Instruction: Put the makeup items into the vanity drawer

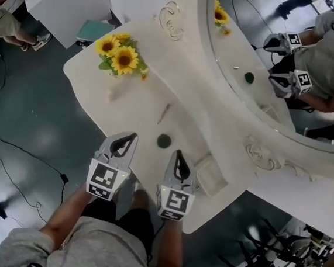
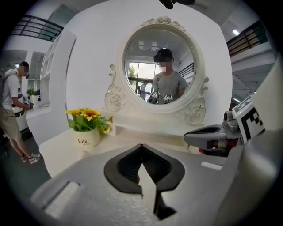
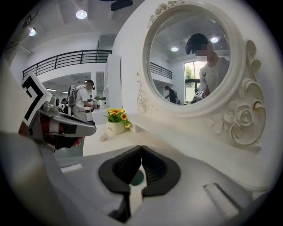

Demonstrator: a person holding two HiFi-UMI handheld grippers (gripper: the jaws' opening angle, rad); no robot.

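White bench (image 1: 150,93) lies before our left gripper (image 1: 132,136) and right gripper (image 1: 178,154), both tilted downward, fingers closed and empty; the flower pot (image 2: 86,141) reads "Life".

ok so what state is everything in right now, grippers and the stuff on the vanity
left gripper: shut, empty
right gripper: shut, empty
green round item: lying flat on the vanity top, not held
slim stick: lying flat on the vanity top, not held
sunflower pot: upright
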